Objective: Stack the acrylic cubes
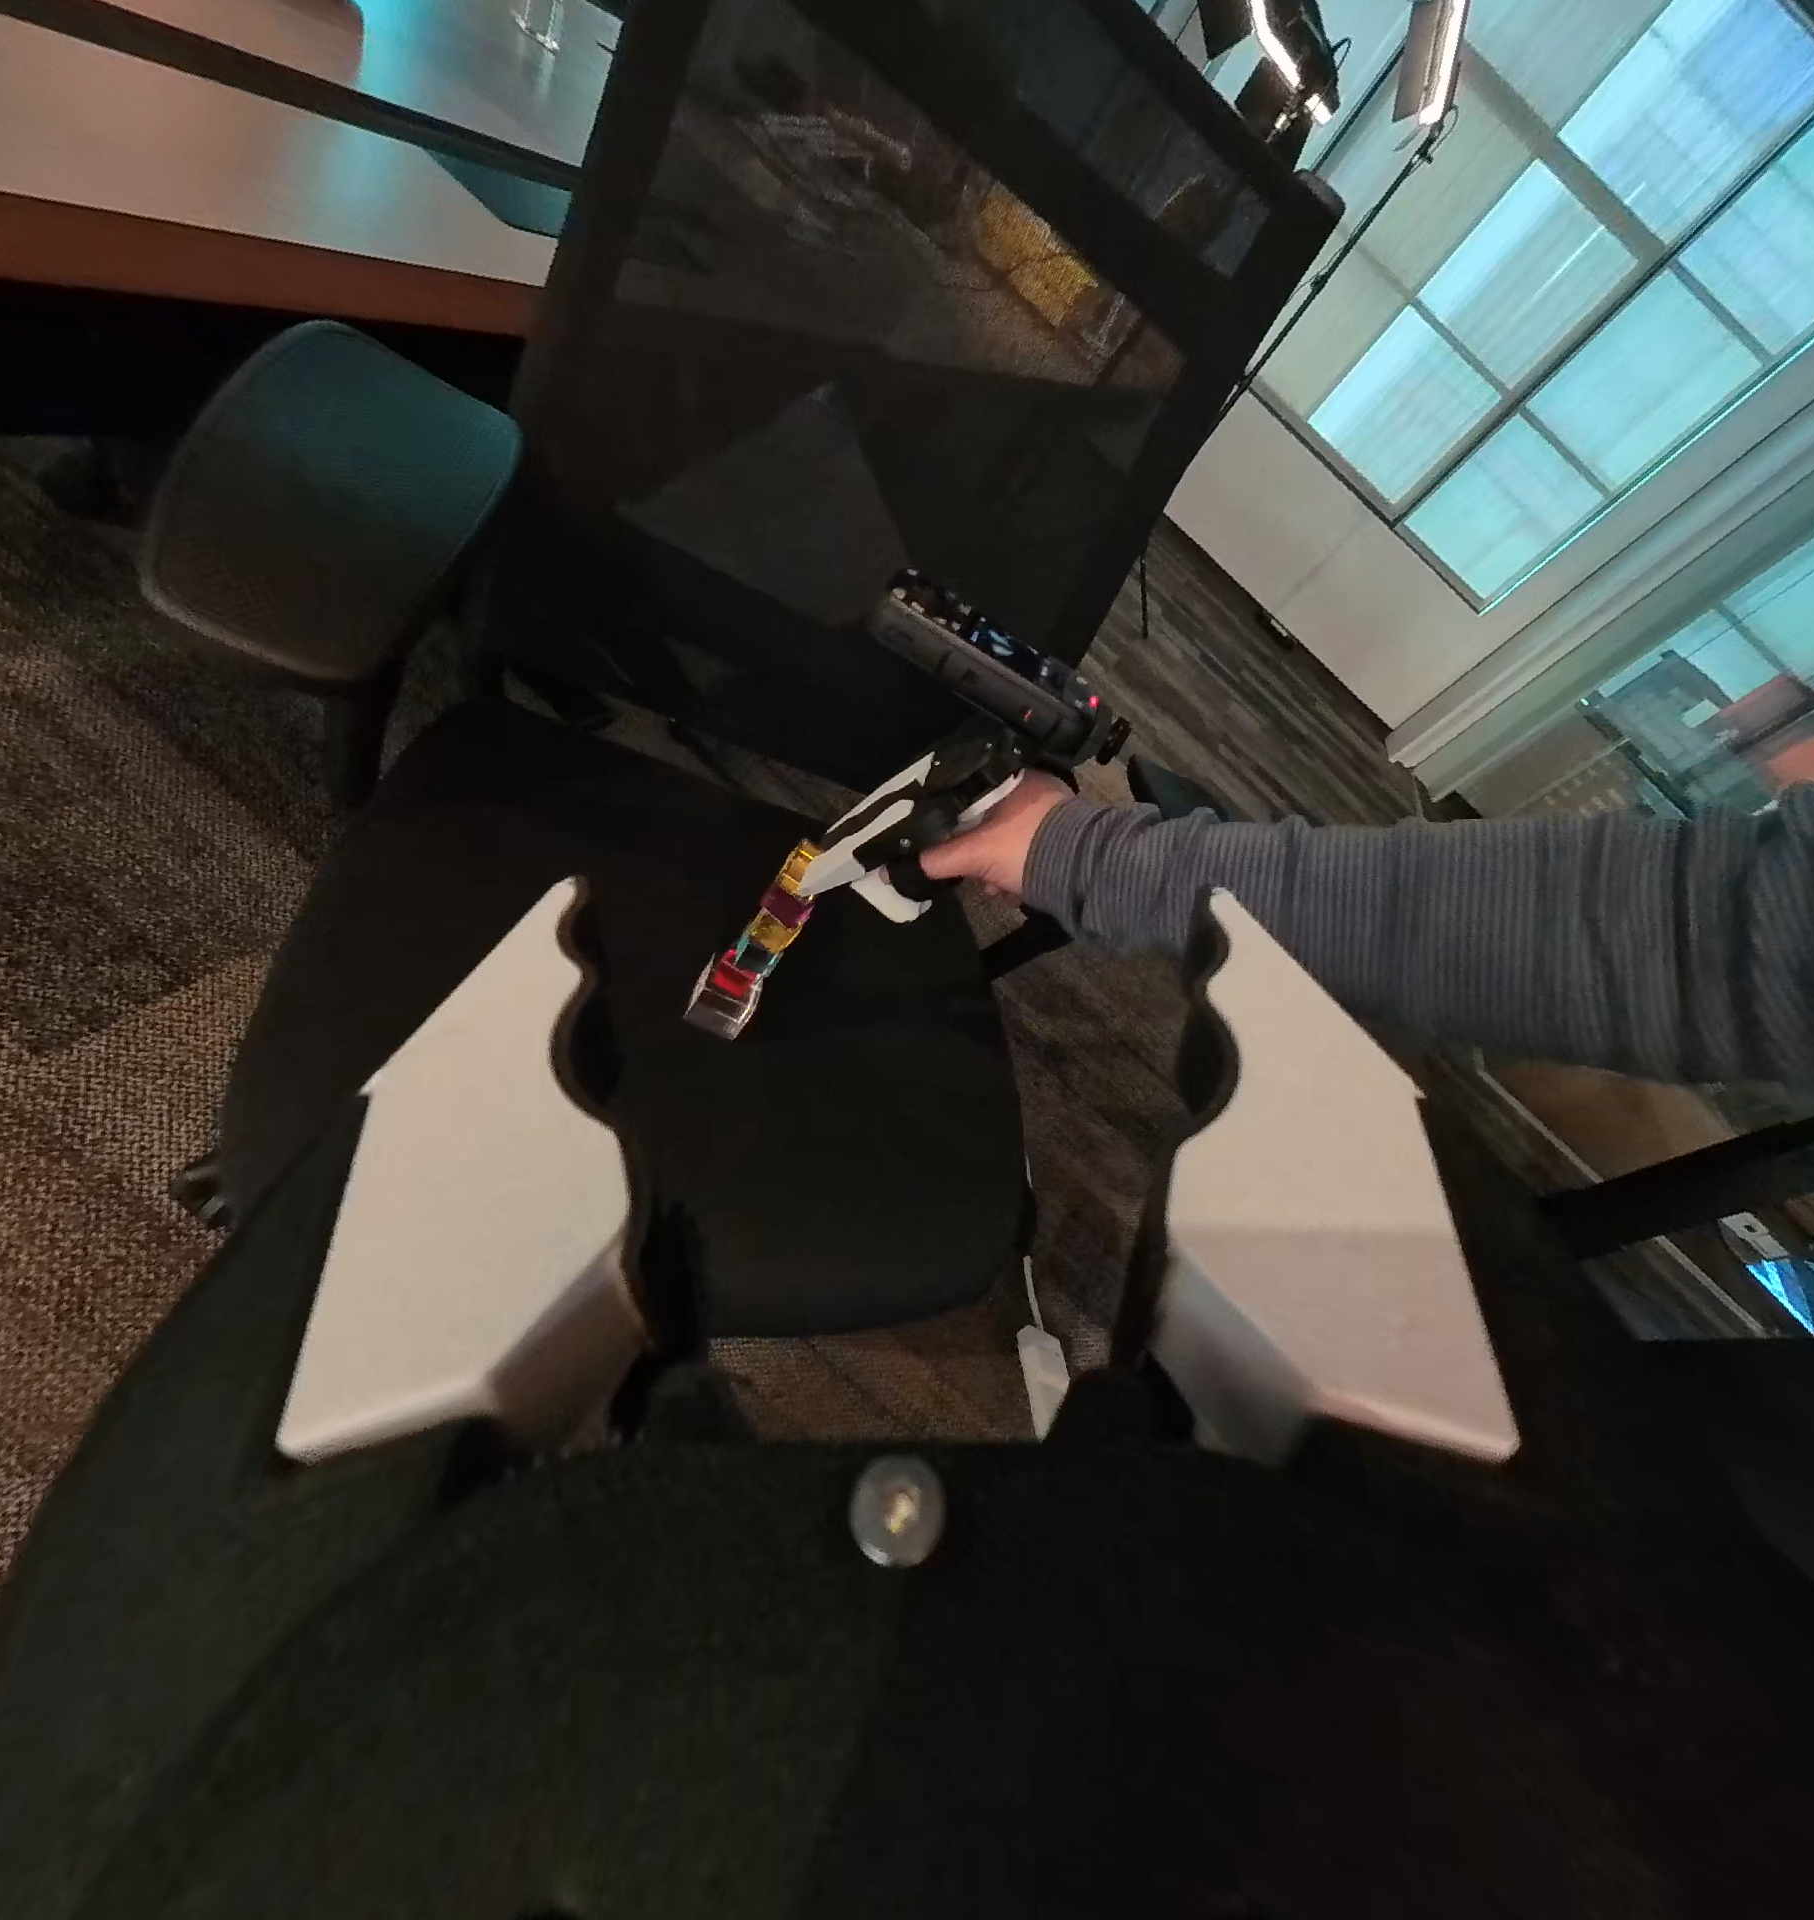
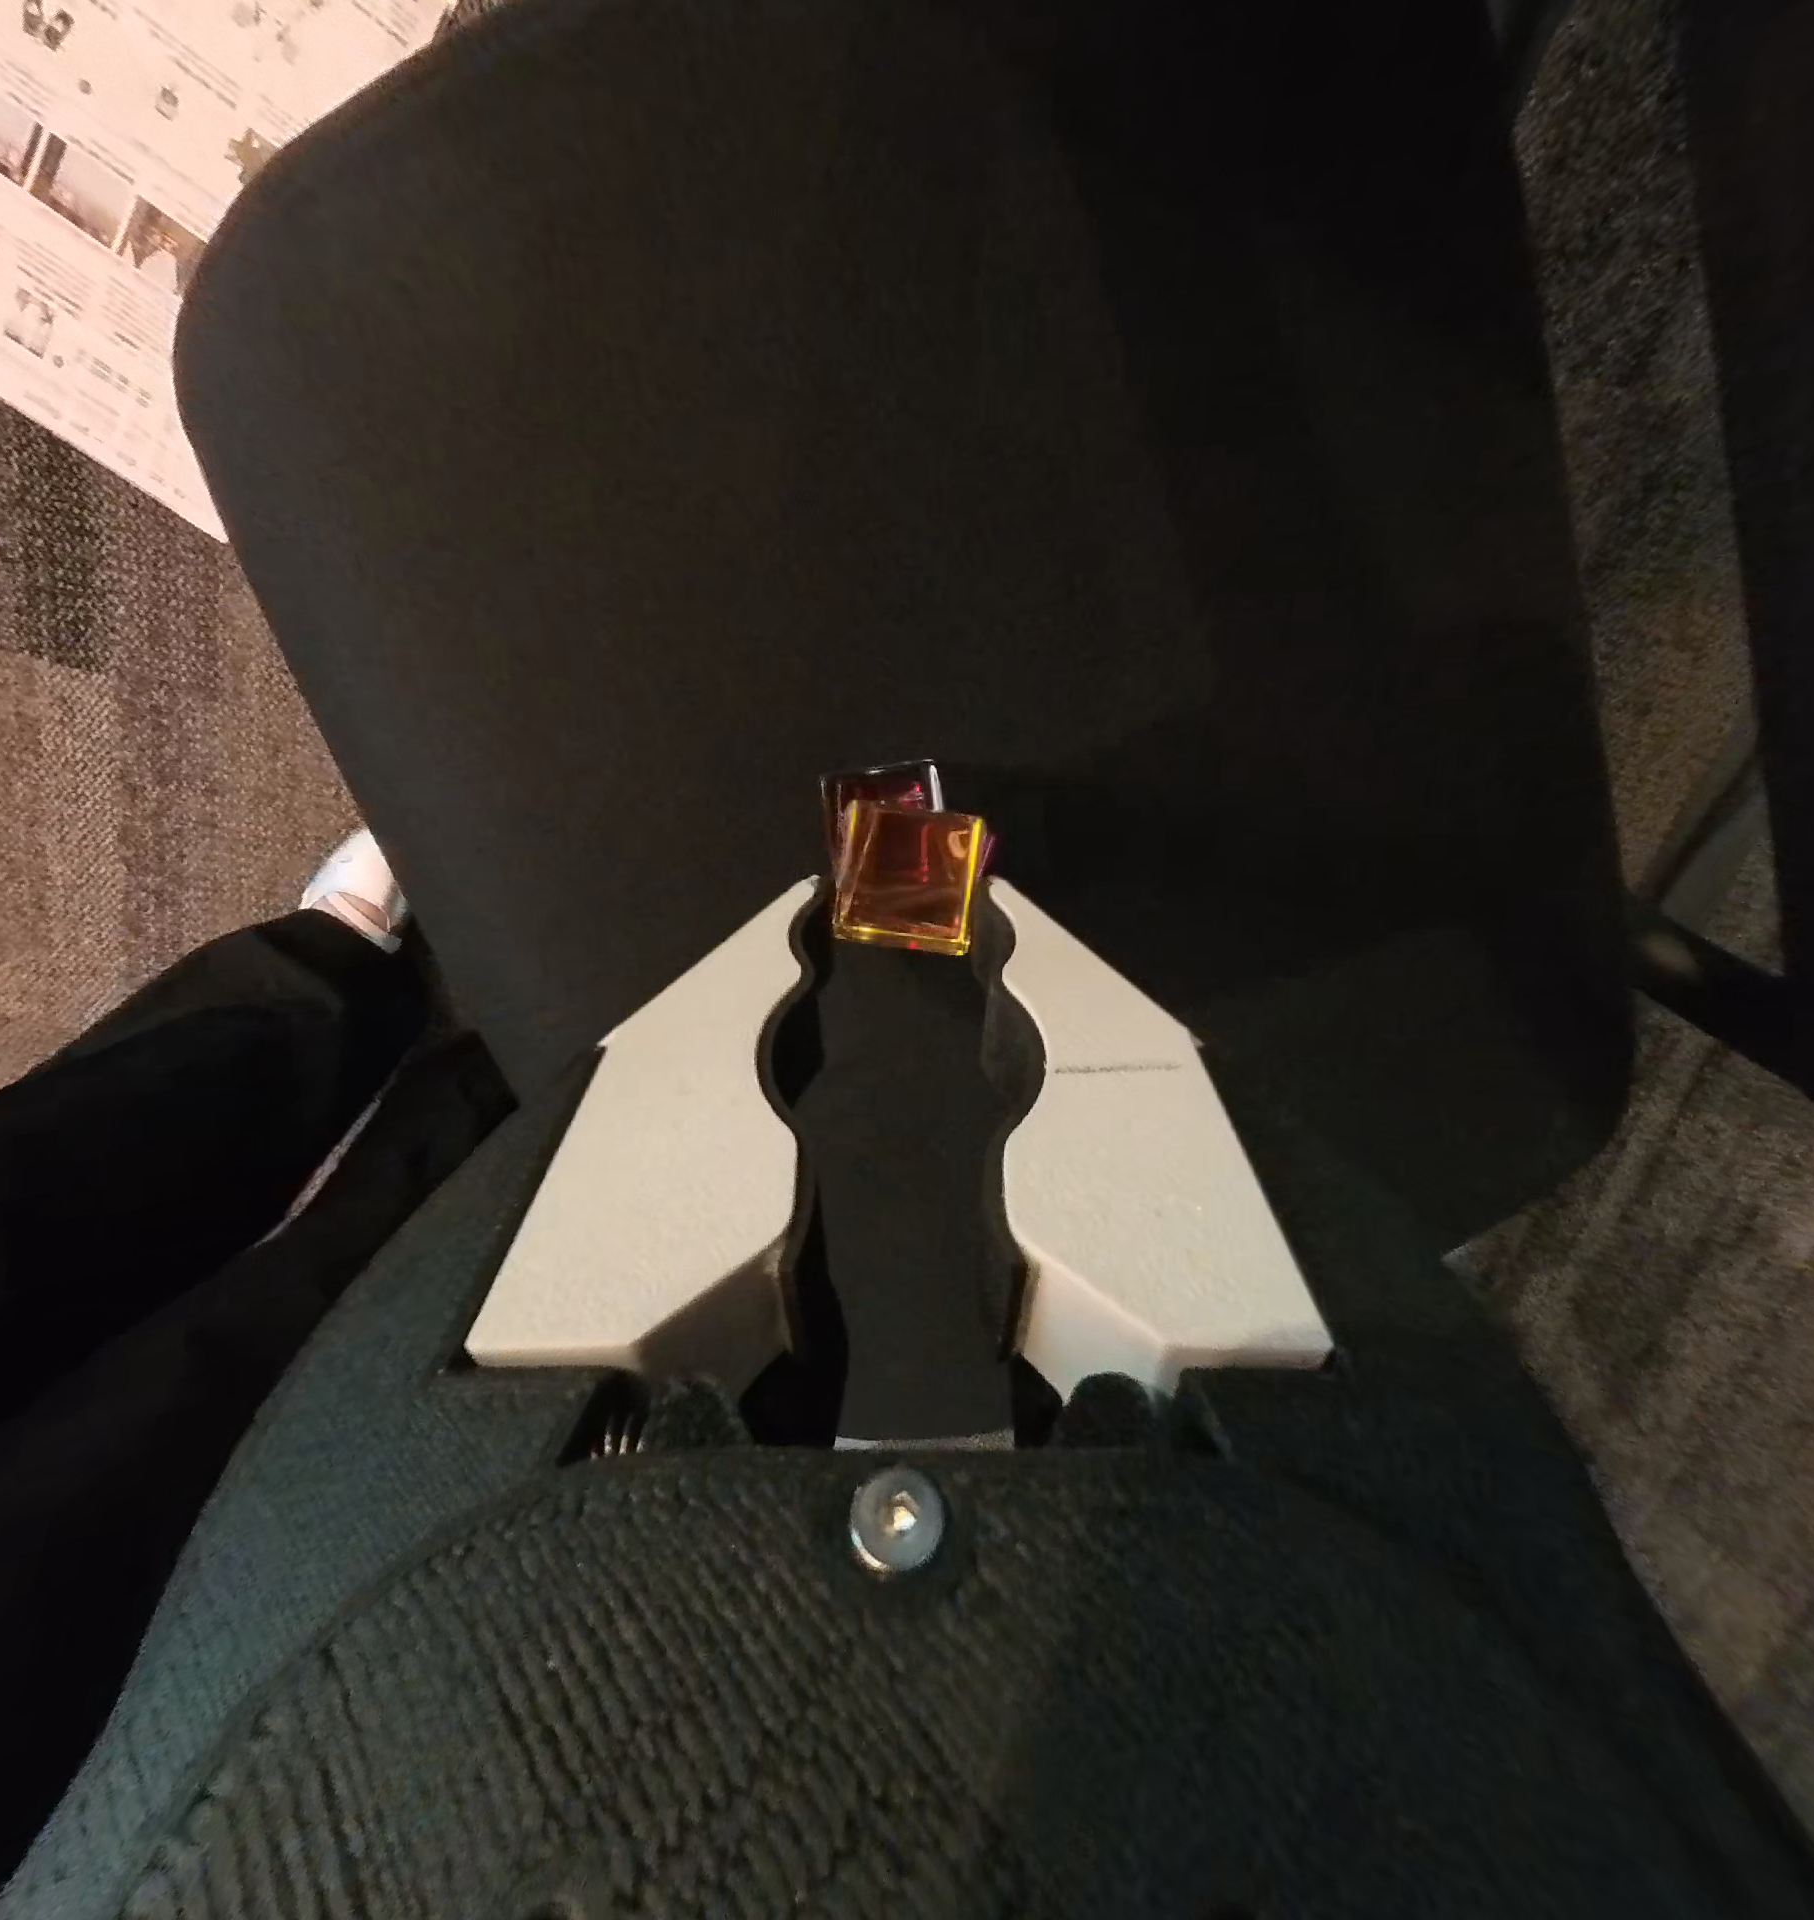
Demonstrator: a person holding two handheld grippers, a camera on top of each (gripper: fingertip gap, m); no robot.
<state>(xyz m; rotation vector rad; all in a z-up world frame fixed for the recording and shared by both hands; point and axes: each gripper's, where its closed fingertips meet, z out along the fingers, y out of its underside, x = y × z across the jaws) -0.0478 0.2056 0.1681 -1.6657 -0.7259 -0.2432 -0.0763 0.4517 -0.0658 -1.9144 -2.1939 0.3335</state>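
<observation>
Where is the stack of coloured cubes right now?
The stack of coloured cubes stands on the black chair seat; the right gripper grips its yellow top cube.

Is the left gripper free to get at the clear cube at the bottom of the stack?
Probably yes. The left gripper is wide open and holds nothing, and nothing lies between it and the clear cube. The right gripper grips only the top yellow cube.

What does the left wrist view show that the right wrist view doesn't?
Only the left view: its own open left gripper, the whole cube stack from the side, a hand with a grey sleeve, windows, a teal chair.
Only the right view: a printed sheet on the carpet, a white shoe.
Both: the right gripper pinching the yellow top cube, over the black chair seat.
</observation>
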